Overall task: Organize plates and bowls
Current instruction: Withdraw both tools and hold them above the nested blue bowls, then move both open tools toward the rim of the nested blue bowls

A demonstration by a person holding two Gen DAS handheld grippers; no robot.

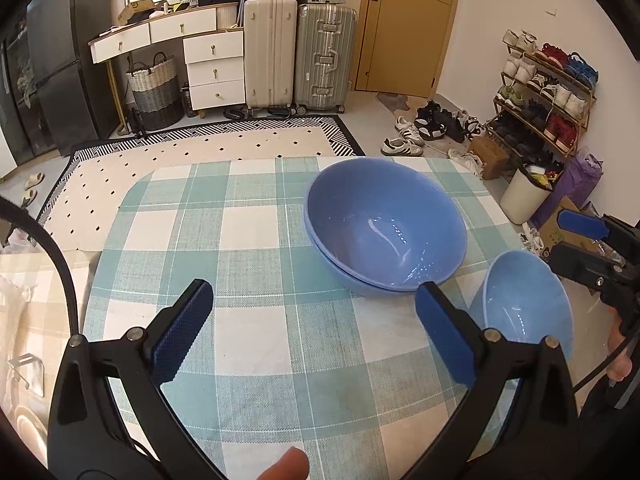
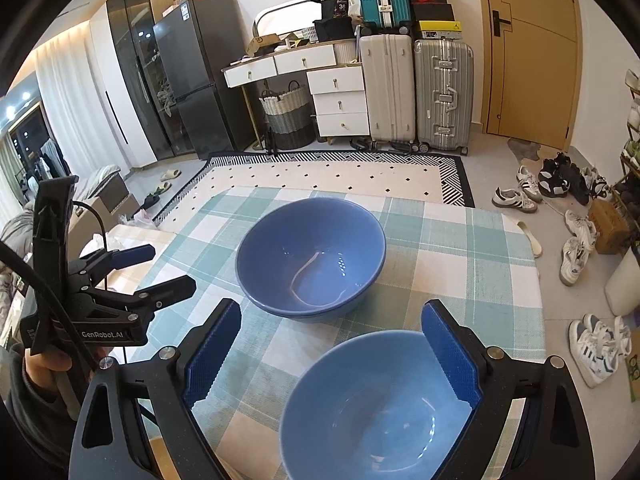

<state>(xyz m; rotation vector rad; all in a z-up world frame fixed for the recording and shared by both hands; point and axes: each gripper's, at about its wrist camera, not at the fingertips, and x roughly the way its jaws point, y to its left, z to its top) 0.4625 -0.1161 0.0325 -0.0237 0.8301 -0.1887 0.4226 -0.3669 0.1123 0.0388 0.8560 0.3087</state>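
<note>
Two large blue bowls [image 1: 384, 232] [image 2: 312, 256] sit nested on the checked tablecloth [image 1: 248, 240] [image 2: 460, 272]. A smaller light-blue bowl [image 1: 520, 300] [image 2: 372, 408] stands alone nearer the front right edge. My right gripper [image 2: 332, 312] [image 1: 560, 234] is open and hovers over the small bowl; its right pad [image 2: 448, 352] overlaps the bowl's rim, and the left pad is off to the side. My left gripper [image 1: 314, 288] [image 2: 172, 266] is open over bare cloth, left of the bowls, holding nothing.
The table ends close behind the stacked bowls. Beyond it lie a patterned rug [image 1: 200, 156], suitcases [image 1: 300, 52], white drawers [image 1: 212, 64] and a shoe rack [image 1: 548, 92]. A white bin [image 1: 524, 196] stands by the table's right side. Loose shoes [image 2: 576, 256] lie on the floor.
</note>
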